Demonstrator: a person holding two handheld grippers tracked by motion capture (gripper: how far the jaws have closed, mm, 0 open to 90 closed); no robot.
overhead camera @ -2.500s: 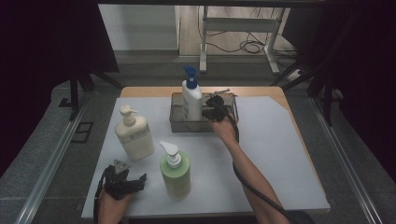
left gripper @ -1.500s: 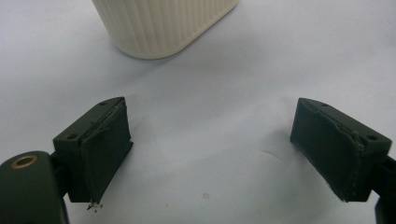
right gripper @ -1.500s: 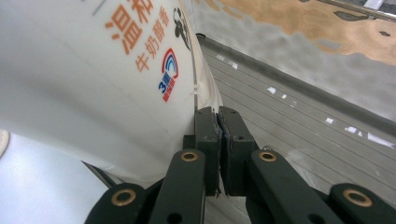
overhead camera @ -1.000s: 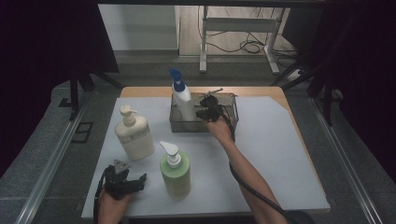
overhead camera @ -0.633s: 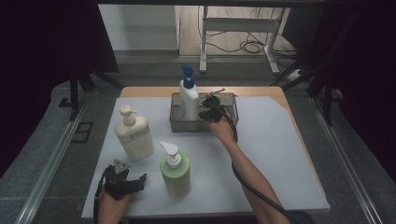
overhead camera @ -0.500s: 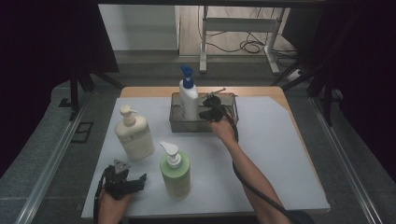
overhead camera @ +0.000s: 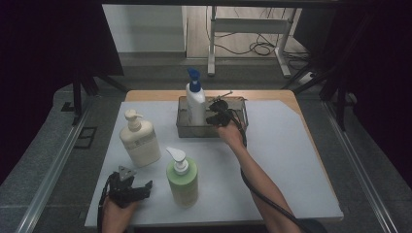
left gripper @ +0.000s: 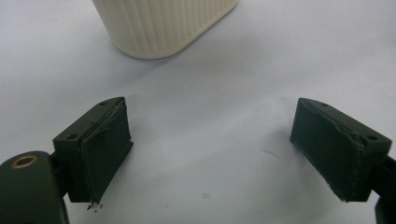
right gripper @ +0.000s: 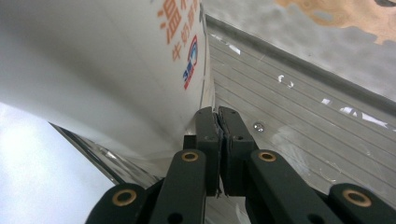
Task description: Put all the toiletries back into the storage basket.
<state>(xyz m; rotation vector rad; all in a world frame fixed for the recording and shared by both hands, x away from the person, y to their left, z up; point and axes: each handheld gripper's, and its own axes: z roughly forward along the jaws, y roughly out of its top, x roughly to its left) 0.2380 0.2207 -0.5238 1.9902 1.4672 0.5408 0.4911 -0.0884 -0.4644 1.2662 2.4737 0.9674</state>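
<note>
A white bottle with a blue pump (overhead camera: 195,103) stands upright in a metal tray (overhead camera: 239,108) at the back of the white mat. My right gripper (overhead camera: 210,117) is inside the tray, right beside the bottle's lower part. In the right gripper view its jaws are shut pad against pad with nothing between them (right gripper: 218,117), and the white bottle (right gripper: 116,60) is close on their left over the ribbed tray floor (right gripper: 303,107). My left gripper (overhead camera: 141,188) rests at the mat's front left, open. Its jaws (left gripper: 210,140) stand wide over bare mat.
A cream pump bottle (overhead camera: 140,141) stands left of centre, and its ribbed base (left gripper: 163,23) is just ahead of the left jaws. A green pump bottle (overhead camera: 182,178) stands near the front, right of the left gripper. Dark floor and rails surround the table.
The white bottle leaned to the left a second ago and now stands upright again. Both hands have kept their places.
</note>
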